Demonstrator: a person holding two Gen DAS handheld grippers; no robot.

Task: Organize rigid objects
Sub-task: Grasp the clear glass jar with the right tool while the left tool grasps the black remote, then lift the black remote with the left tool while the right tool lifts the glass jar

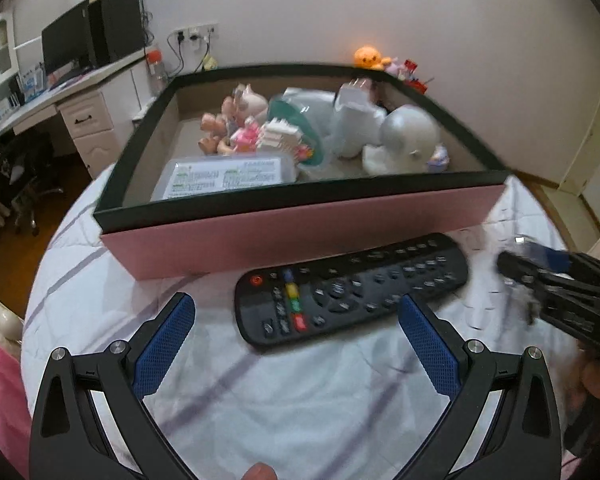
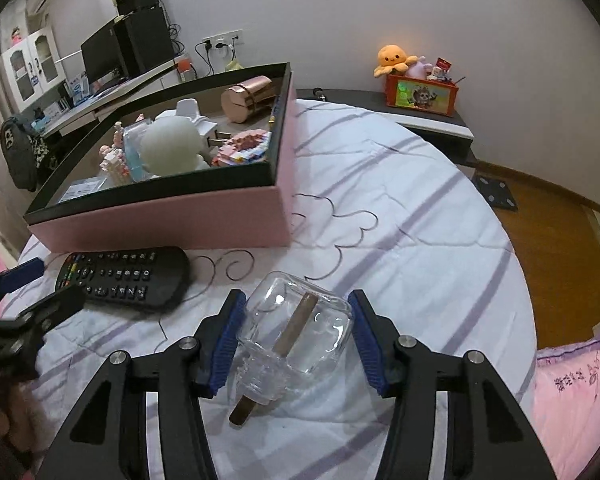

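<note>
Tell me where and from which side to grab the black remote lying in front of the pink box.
Grip the remote across its narrow width near the middle, coming from above. It lies flat, buttons up, on the bedsheet, with its long side beside the pink box, so the long edges are the only opposing faces. The left gripper, open and nearest, probably needs turning so its jaws straddle those edges.

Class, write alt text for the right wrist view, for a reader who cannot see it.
The right claw grips a clear glass bottle lying on its side on a white, purple-striped bedspread, a brown stick running through its neck. To the left lie a black remote control and a pink box filled with small toys.
</note>
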